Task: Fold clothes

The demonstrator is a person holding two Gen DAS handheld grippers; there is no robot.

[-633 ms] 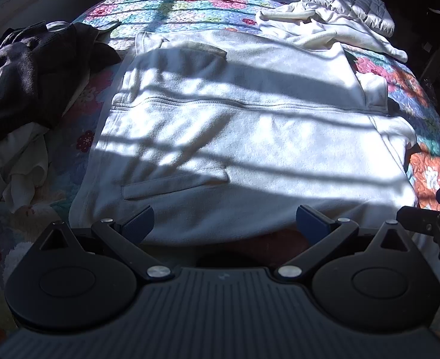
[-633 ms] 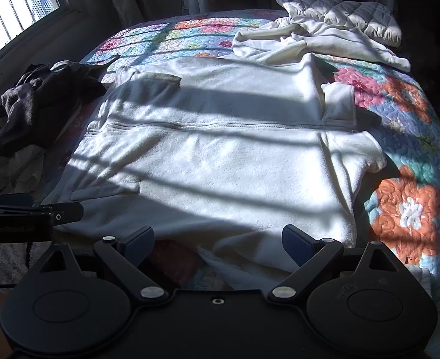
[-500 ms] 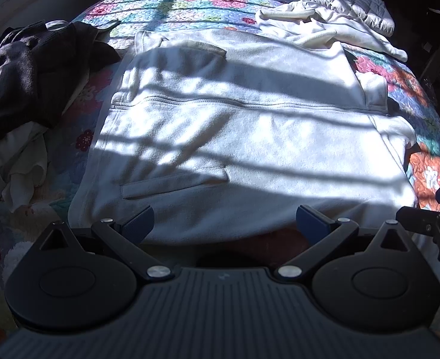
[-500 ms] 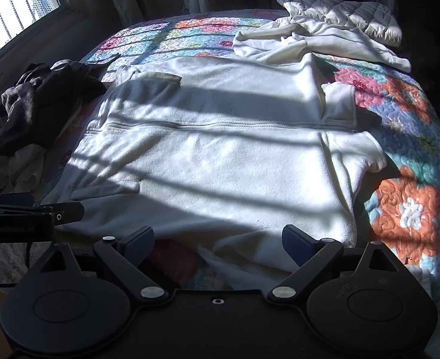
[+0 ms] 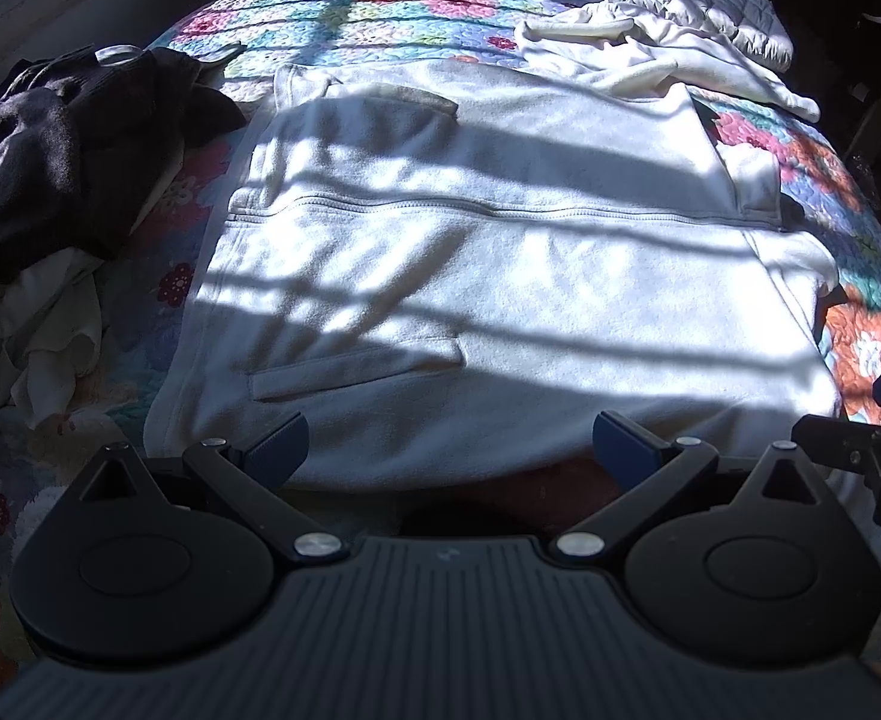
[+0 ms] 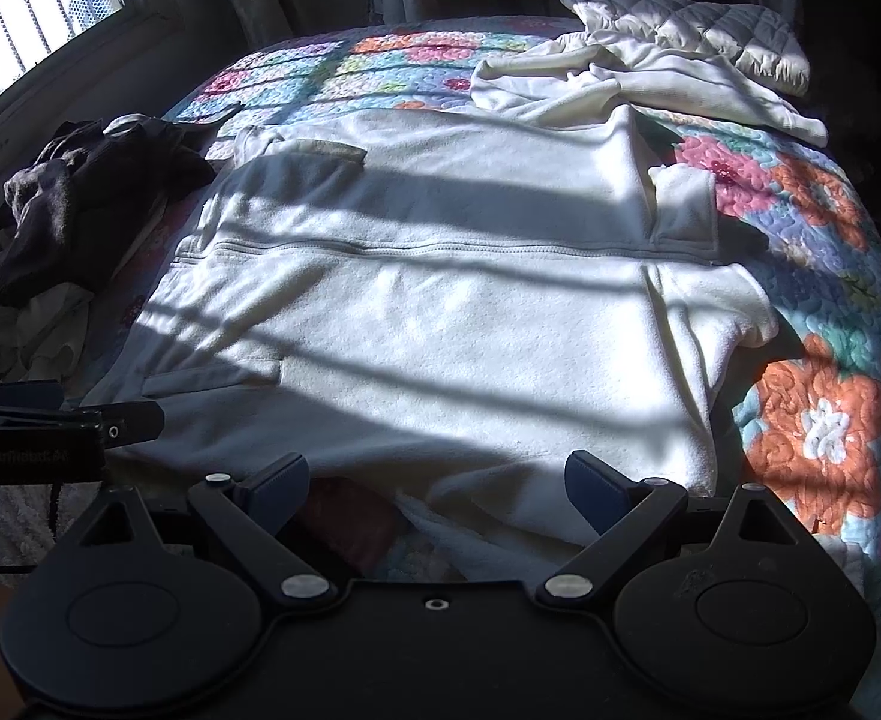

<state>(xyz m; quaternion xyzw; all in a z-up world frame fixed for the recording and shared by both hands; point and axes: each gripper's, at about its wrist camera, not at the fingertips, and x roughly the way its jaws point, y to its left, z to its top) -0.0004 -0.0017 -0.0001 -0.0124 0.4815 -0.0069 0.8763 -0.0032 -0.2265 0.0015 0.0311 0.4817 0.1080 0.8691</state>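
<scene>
A white fleece zip jacket (image 5: 500, 276) lies flat across the flowered quilt, zip line running left to right; it also shows in the right wrist view (image 6: 440, 312). My left gripper (image 5: 449, 447) is open and empty, hovering over the jacket's near edge. My right gripper (image 6: 437, 483) is open and empty over the same near edge, further right. Each gripper's side shows in the other's view: the right one (image 5: 860, 450) at the right edge, the left one (image 6: 50, 426) at the left edge.
A dark garment pile (image 5: 74, 150) over pale clothes (image 5: 38, 324) lies at the quilt's left side. A cream garment (image 5: 650, 60) and a quilted white pillow (image 5: 698, 6) lie at the far right. A window (image 6: 32, 18) is at far left. The flowered quilt (image 6: 818, 420) shows at right.
</scene>
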